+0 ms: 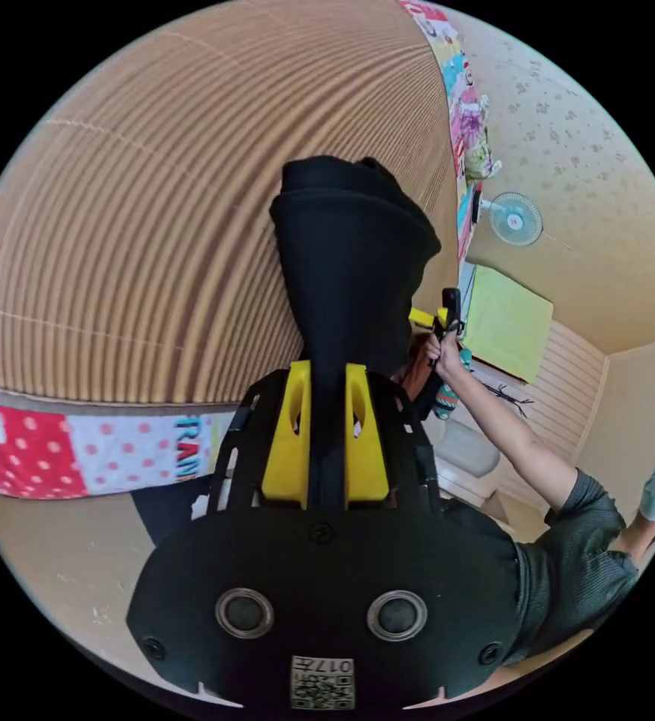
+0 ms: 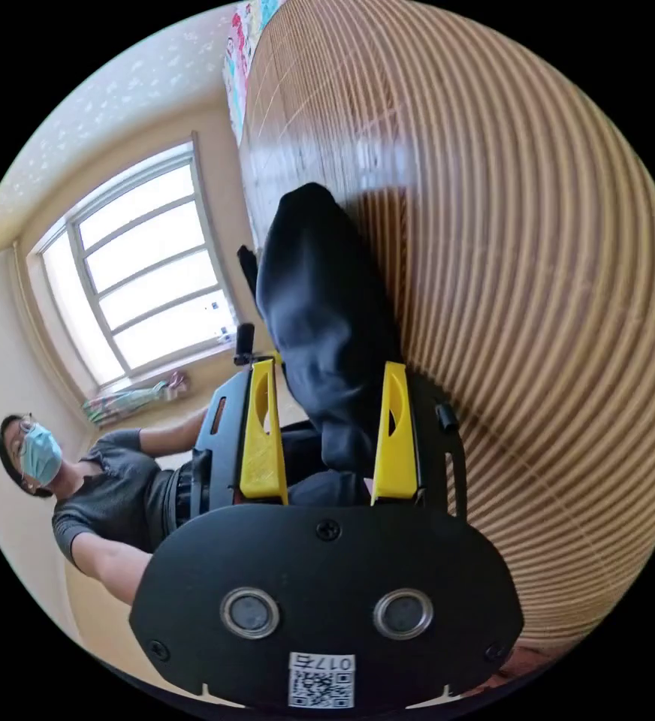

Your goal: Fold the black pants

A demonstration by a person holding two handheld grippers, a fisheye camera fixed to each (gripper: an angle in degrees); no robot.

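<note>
Daylight pours in through the big window (image 2: pixel 143 266) in the right gripper view, blown out to near white, and it throws a pale glare across the ribbed bamboo mat (image 2: pixel 538 300) close to it. The room is evenly bright and warm, with soft shadows; the black pants (image 1: pixel 350 278) read as a nearly featureless dark mass in both views, their folds barely visible. Both pictures are round fisheye frames with black corners, the mat's straight ribs bowing into strong curves towards the rims, and focus stays fairly sharp throughout, softening a little at the edges.
</note>
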